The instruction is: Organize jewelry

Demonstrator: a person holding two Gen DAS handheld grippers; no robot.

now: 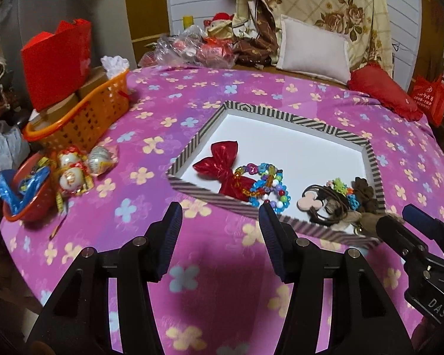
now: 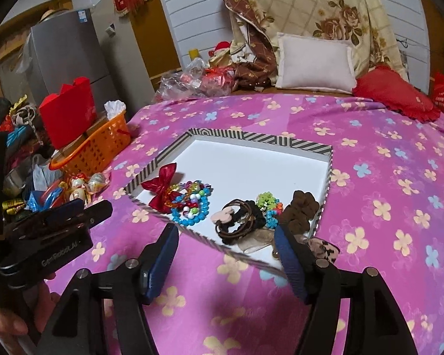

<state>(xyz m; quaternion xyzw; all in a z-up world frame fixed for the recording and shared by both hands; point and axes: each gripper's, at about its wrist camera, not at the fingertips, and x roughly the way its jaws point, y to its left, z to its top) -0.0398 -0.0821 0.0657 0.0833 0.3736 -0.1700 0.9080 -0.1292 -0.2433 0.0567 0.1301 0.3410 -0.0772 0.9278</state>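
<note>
A striped tray [image 1: 198, 139] [image 2: 151, 168] with a white floor lies on the pink flowered cloth. Along its near side lie a red bow [image 1: 222, 159] [image 2: 159, 183], bright beaded bracelets [image 1: 266, 183] [image 2: 192, 204], dark hair ties with a pink mouse shape [image 1: 319, 204] [image 2: 236, 216] and a brown scrunchie [image 1: 364, 192] [image 2: 302, 207]. My left gripper [image 1: 220, 216] [image 2: 85, 207] hovers open before the tray's near left corner, nothing in it. My right gripper [image 2: 225, 239] [image 1: 399, 219] is open above the near rim by the hair ties, its pads touching nothing. A lace band [image 2: 325, 248] lies on the cloth just outside the tray.
At the left edge stand an orange basket [image 1: 83, 118], a red bag [image 1: 56, 59], a red bowl [image 1: 26, 195] and small figurines [image 1: 71, 171]. A white pillow [image 1: 313, 47] and a red cushion [image 1: 381, 88] lie at the back. A hand [image 2: 14, 319] holds the left gripper.
</note>
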